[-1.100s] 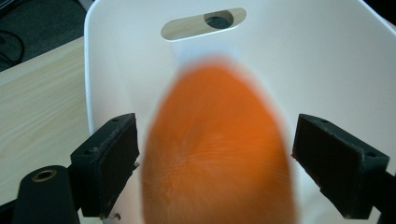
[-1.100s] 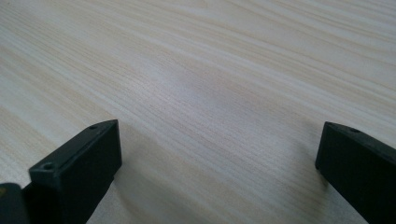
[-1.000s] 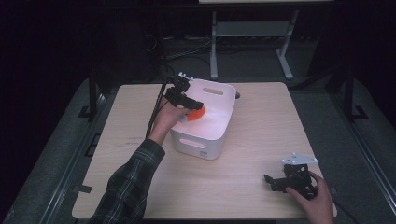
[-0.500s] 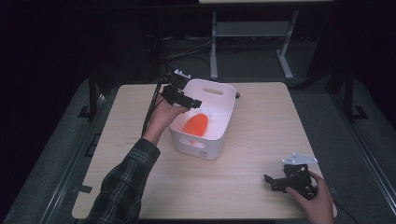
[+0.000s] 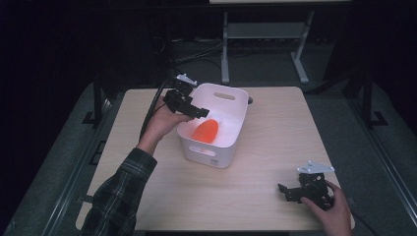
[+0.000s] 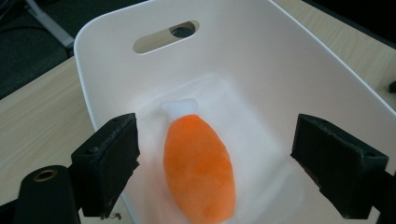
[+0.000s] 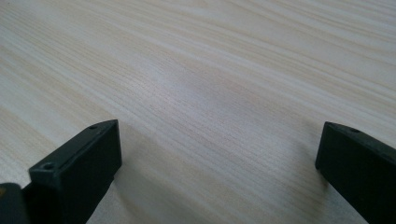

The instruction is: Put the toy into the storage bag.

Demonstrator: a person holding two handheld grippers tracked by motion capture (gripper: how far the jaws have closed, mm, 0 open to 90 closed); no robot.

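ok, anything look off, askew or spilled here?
Nothing stands out. The orange plush drumstick toy lies flat on the bottom of the white plastic bin, which sits upright on the light wooden table. The left gripper hangs open above it; the right gripper is open over bare wood.

Your table (image 5: 255, 196): light wood top, rounded corners, grain running across it. A white bin (image 5: 223, 142) with handle slots stands directly on it, left of centre and toward the far edge. Your right gripper (image 5: 290, 191) rests on the near right part.
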